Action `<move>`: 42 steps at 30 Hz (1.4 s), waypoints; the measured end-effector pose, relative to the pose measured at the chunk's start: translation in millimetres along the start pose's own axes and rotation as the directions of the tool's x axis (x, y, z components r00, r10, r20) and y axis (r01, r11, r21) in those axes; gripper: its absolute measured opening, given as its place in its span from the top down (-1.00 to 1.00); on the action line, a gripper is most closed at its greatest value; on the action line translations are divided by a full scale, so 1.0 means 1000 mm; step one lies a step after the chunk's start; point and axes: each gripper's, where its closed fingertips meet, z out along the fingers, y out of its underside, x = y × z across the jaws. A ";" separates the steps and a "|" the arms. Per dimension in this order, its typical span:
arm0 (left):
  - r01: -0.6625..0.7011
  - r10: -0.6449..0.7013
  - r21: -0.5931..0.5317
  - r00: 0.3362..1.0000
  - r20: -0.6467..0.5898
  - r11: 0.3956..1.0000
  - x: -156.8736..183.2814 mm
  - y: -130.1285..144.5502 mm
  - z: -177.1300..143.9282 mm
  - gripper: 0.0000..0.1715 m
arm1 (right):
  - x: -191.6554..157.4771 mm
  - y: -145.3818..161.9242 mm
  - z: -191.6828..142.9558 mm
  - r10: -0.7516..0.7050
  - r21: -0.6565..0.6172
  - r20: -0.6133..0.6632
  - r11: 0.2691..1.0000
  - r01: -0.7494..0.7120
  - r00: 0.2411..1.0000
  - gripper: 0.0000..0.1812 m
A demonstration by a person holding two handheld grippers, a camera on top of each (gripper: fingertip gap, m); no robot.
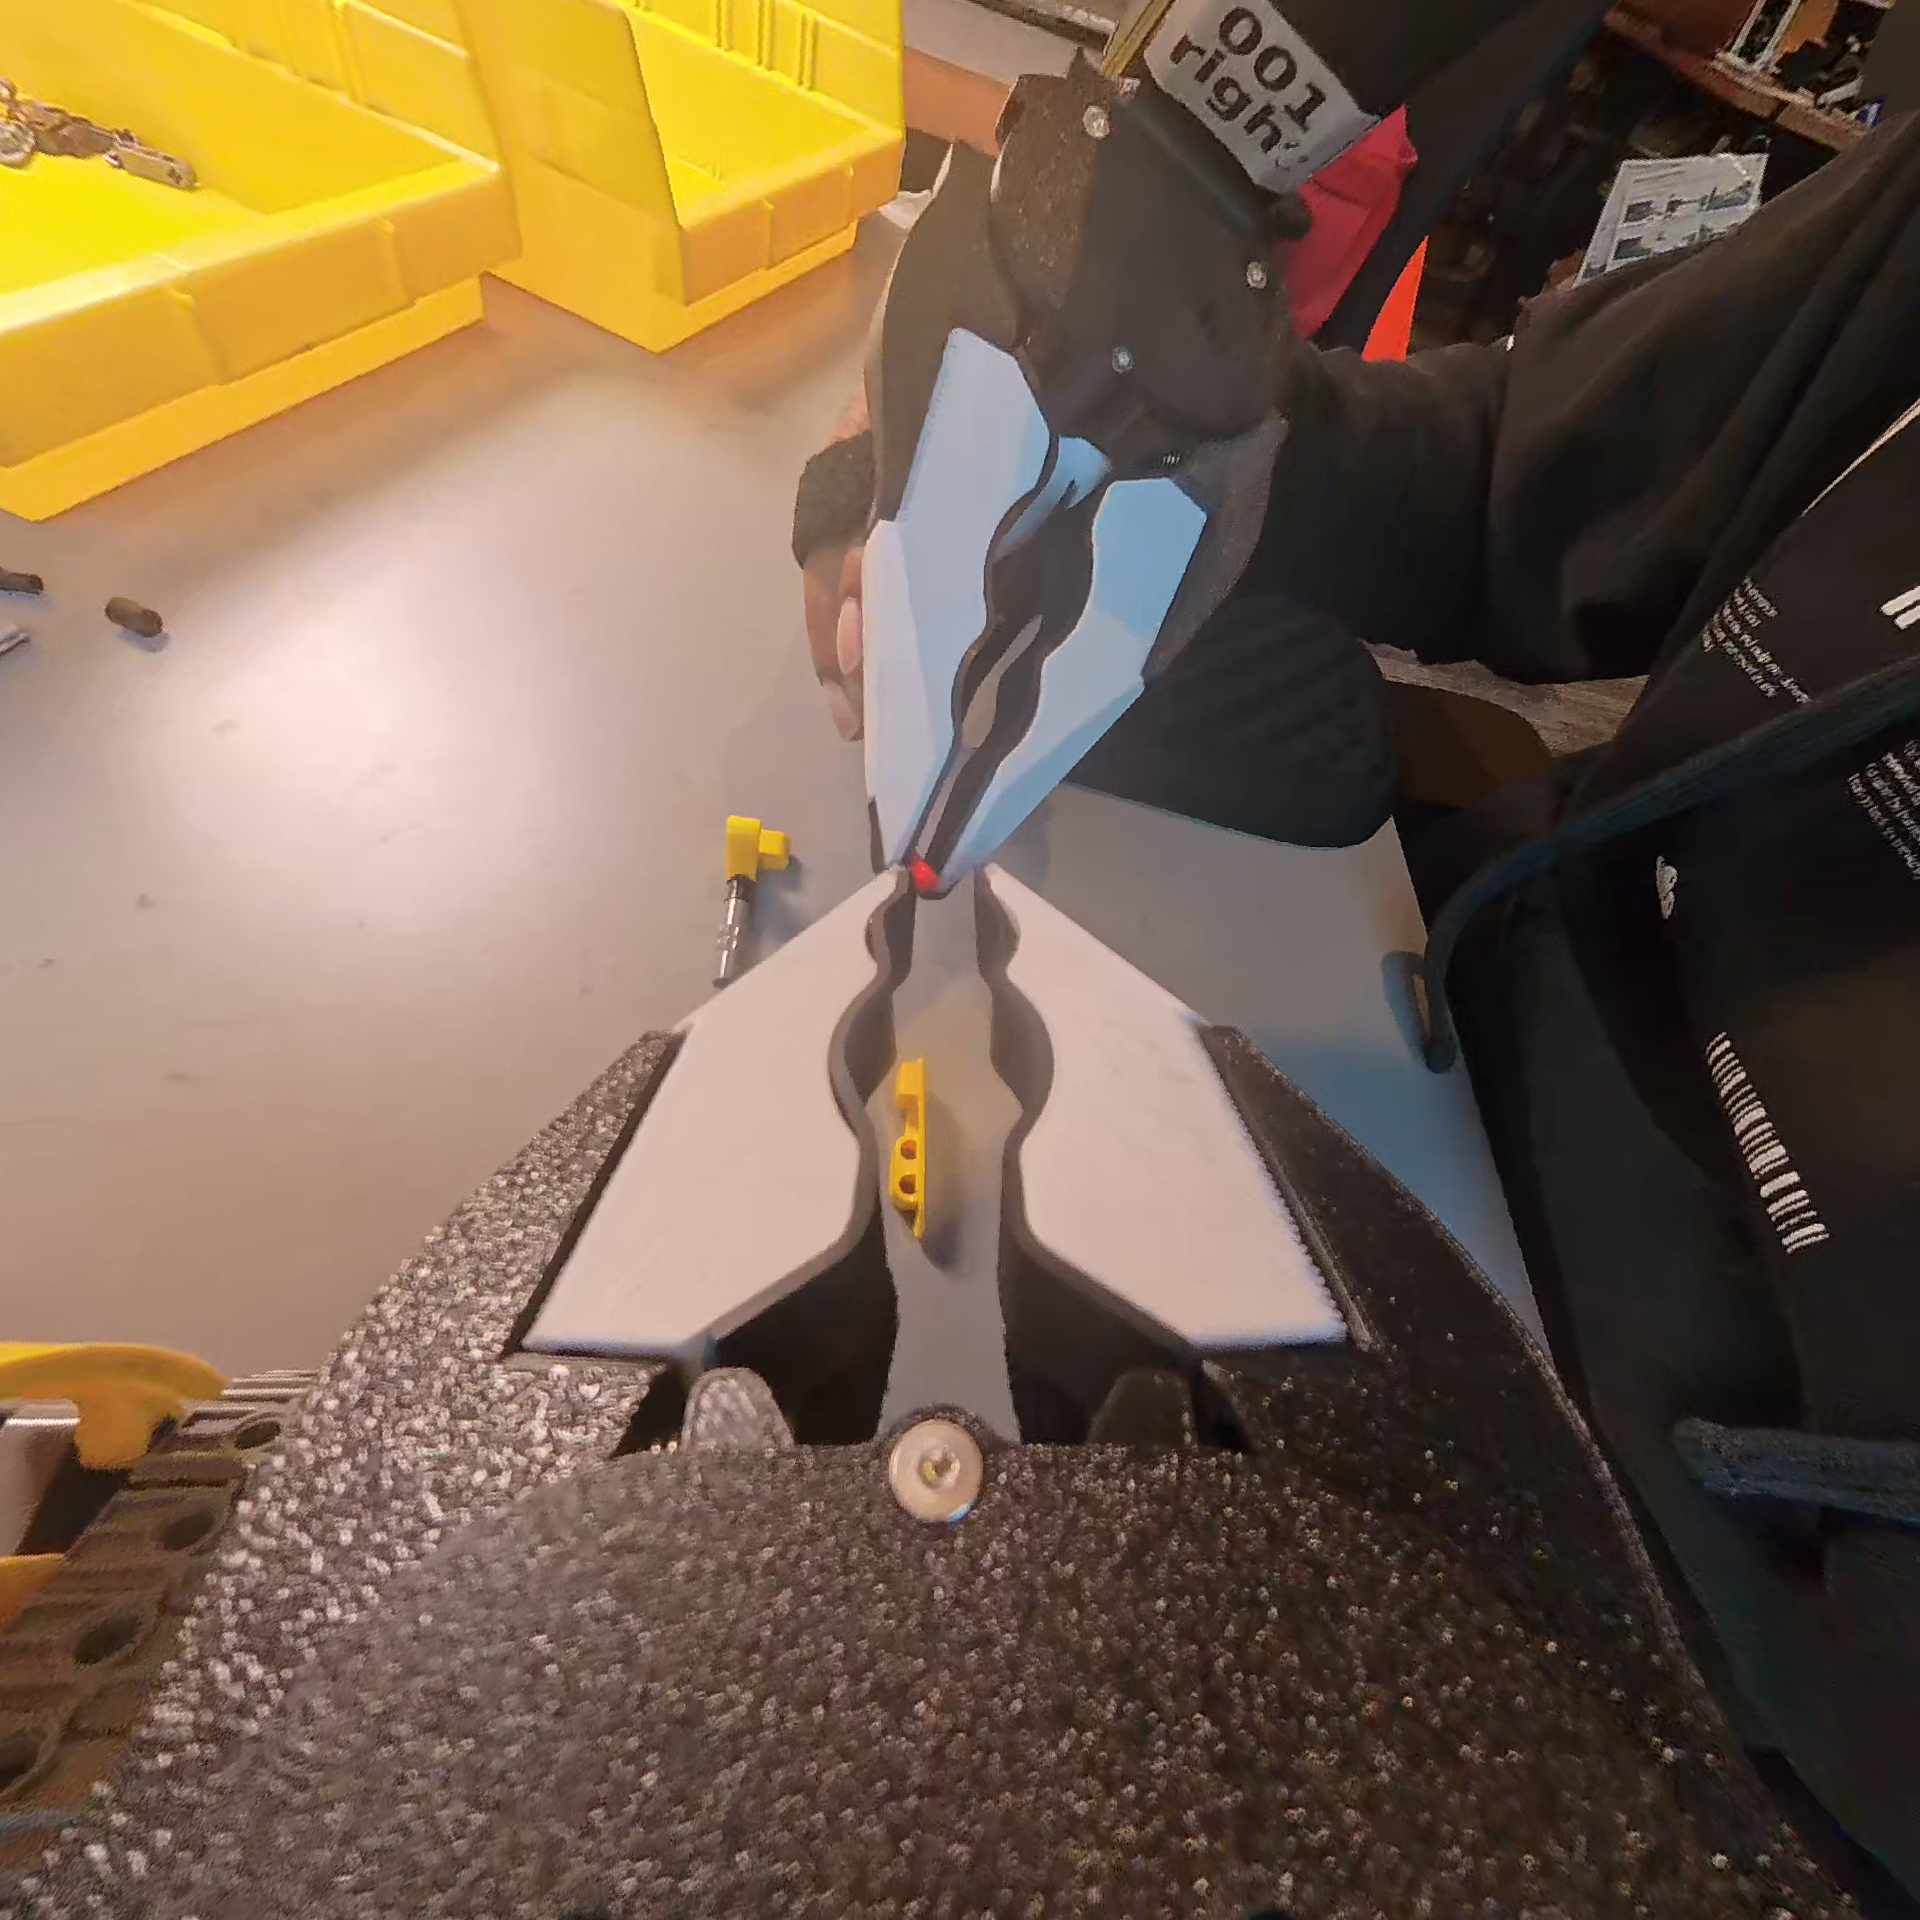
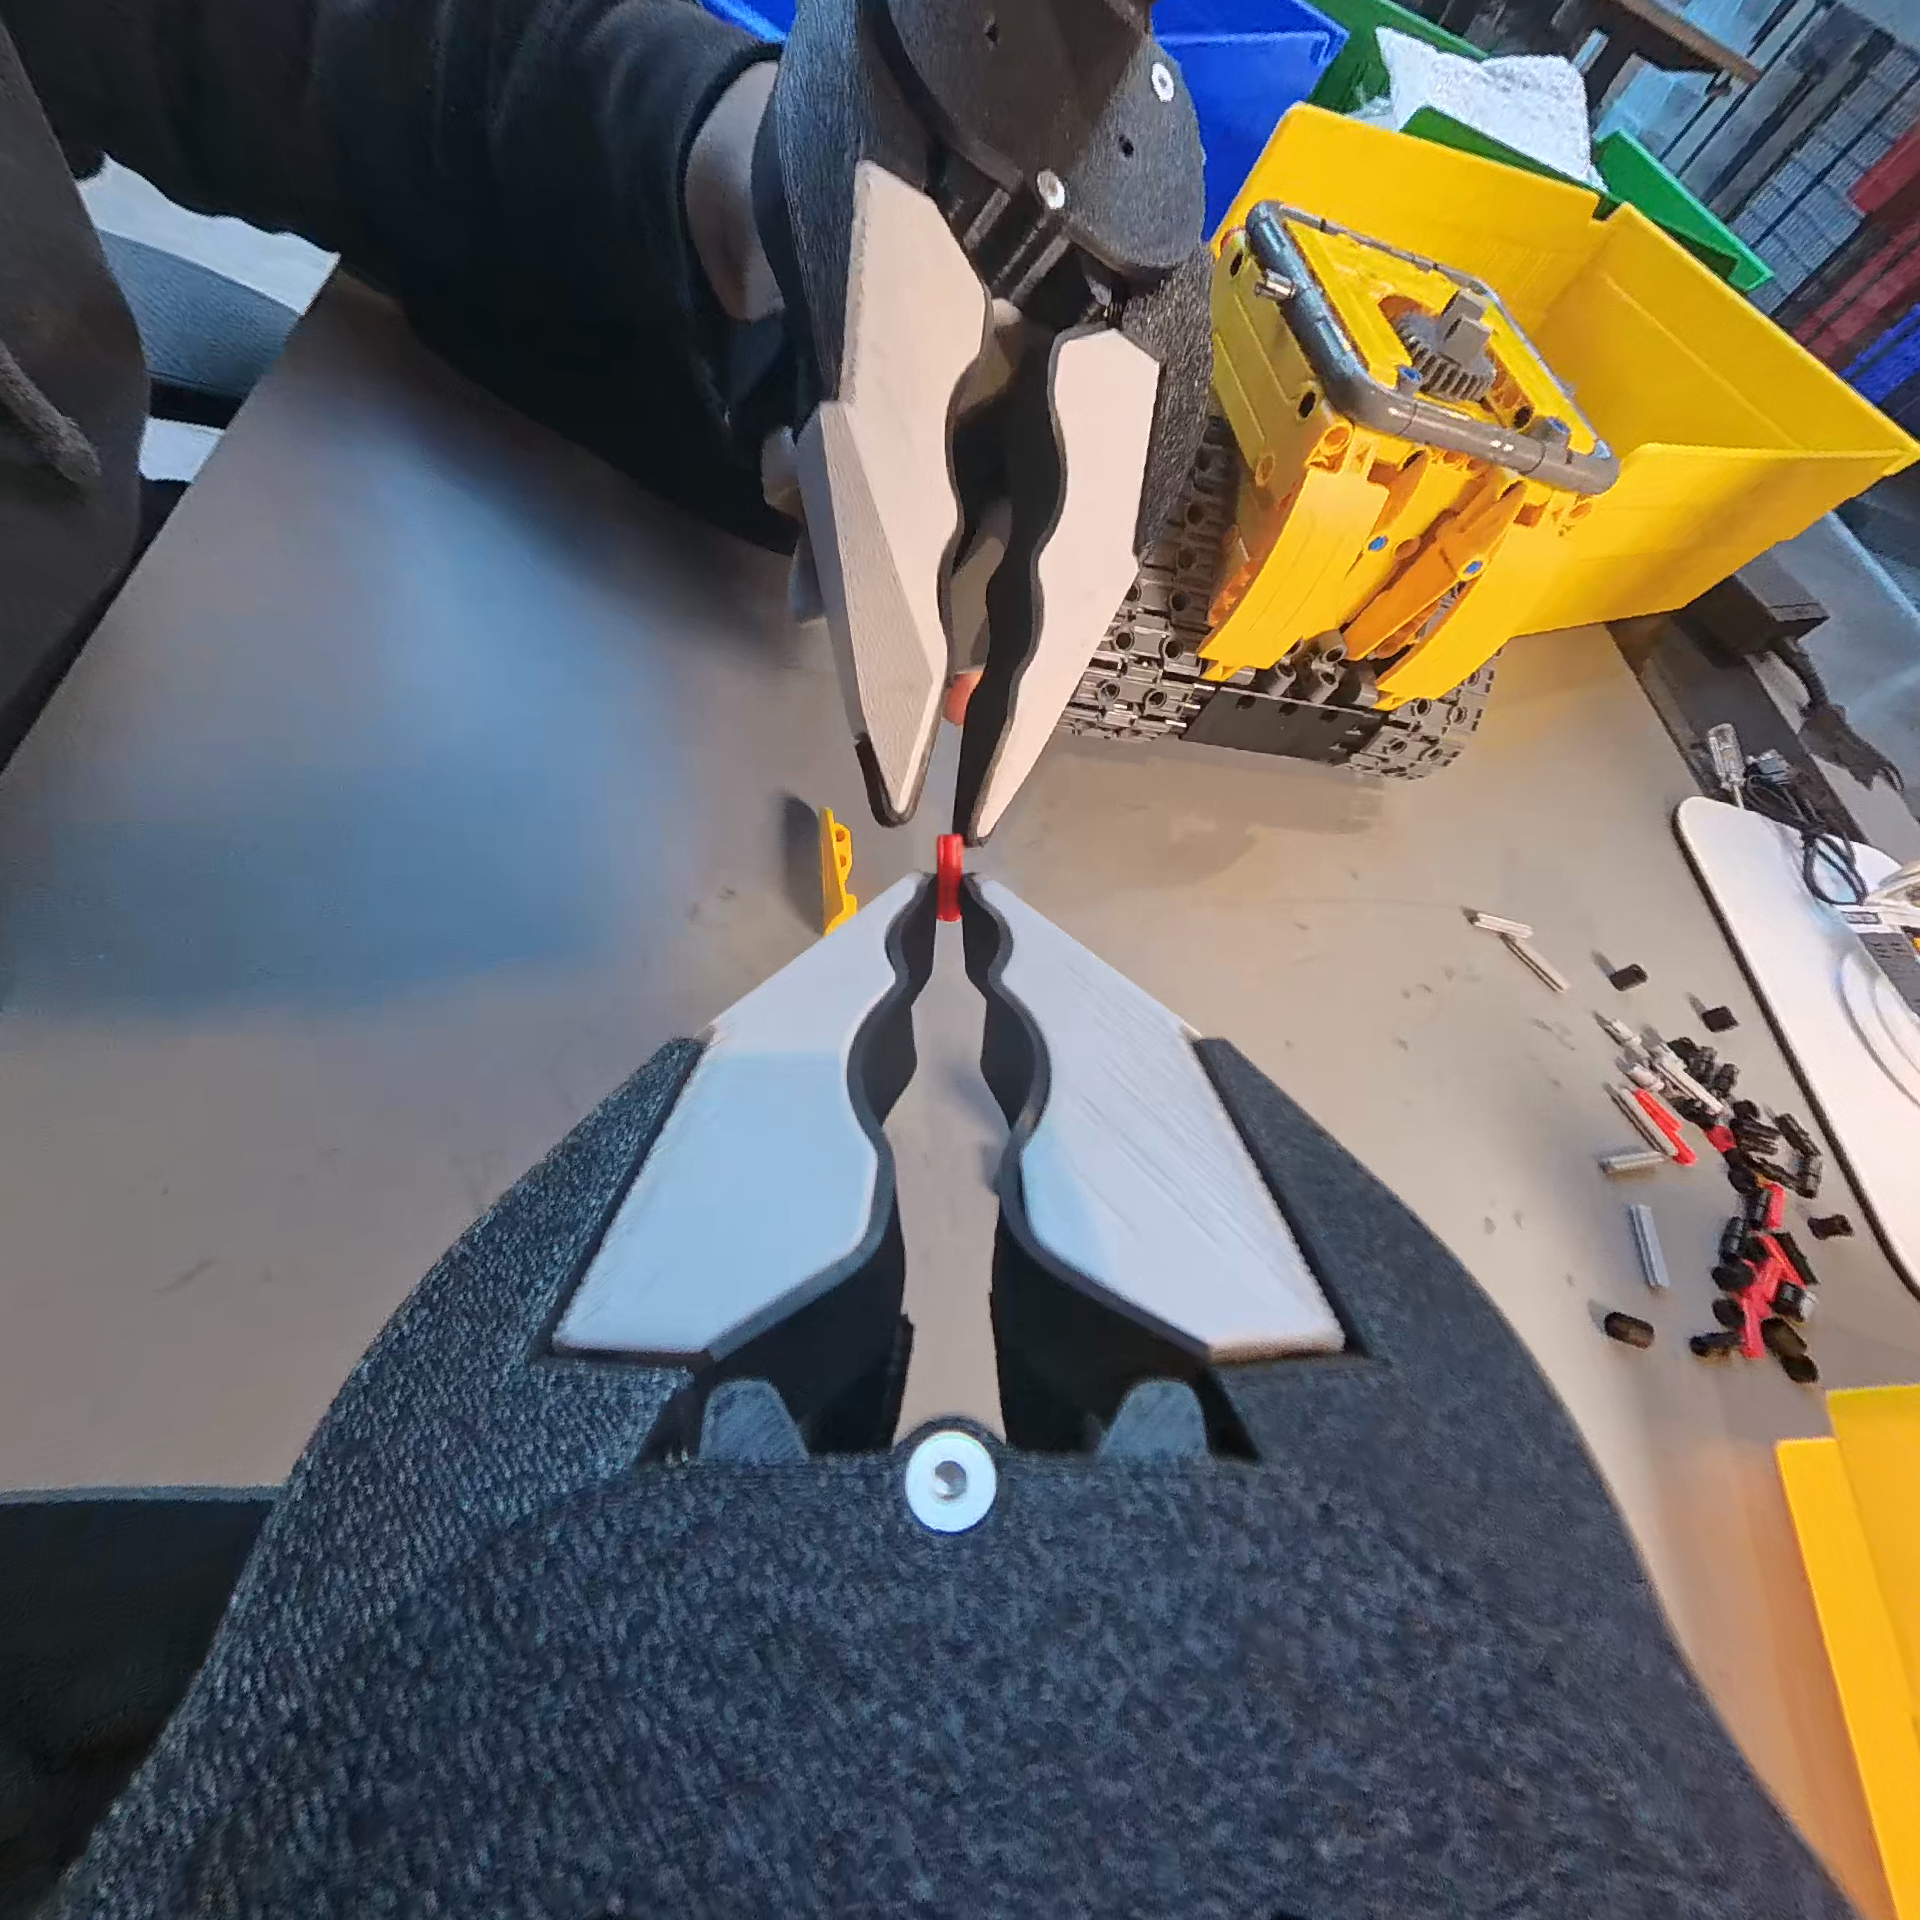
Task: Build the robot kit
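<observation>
My right gripper (image 2: 945, 891) is shut on a small red piece (image 2: 948, 868) and holds it upright above the grey table (image 2: 416, 831). My left gripper (image 1: 940, 883) faces it tip to tip, its jaws a narrow gap apart. In the right wrist view the left gripper (image 2: 935, 821) sits just over the top of the red piece. In the left wrist view the right gripper (image 1: 925, 862) comes down from above with the red piece (image 1: 923, 873) at its tips. A small yellow beam (image 1: 909, 1148) lies on the table under my left fingers; it also shows in the right wrist view (image 2: 836, 868).
A yellow tracked brick model (image 2: 1351, 468) stands behind the left gripper, with a yellow bin (image 2: 1683, 416) beside it. Several loose black, red and grey pins (image 2: 1745, 1195) lie at the right. Yellow bins (image 1: 312, 208) and a yellow-and-grey part (image 1: 748, 883) show in the left wrist view. My two grippers' fingertips are within a few centimetres of each other.
</observation>
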 end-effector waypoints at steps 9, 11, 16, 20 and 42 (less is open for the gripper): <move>-0.040 0.041 -0.019 0.998 0.041 0.999 -0.003 0.002 0.001 0.96 | -0.001 -0.004 0.000 -0.011 0.015 -0.008 1.000 0.012 1.000 0.95; -0.041 0.041 0.033 0.999 0.017 0.999 0.000 -0.006 -0.004 0.96 | 0.001 -0.015 -0.005 0.015 0.093 -0.004 0.996 -0.015 1.000 0.95; -0.092 0.108 0.226 0.992 -0.059 0.970 0.020 -0.036 -0.020 0.97 | 0.001 -0.052 -0.028 0.103 0.333 0.073 0.935 -0.121 0.992 0.95; -0.106 0.134 0.307 0.988 -0.072 0.946 0.028 -0.048 -0.025 0.97 | 0.001 -0.066 -0.036 0.114 0.419 0.091 0.897 -0.142 0.989 0.95; -0.081 0.132 0.392 0.986 -0.105 0.917 0.035 -0.059 -0.032 0.97 | 0.001 -0.078 -0.041 0.065 0.477 0.016 0.876 -0.065 0.998 0.95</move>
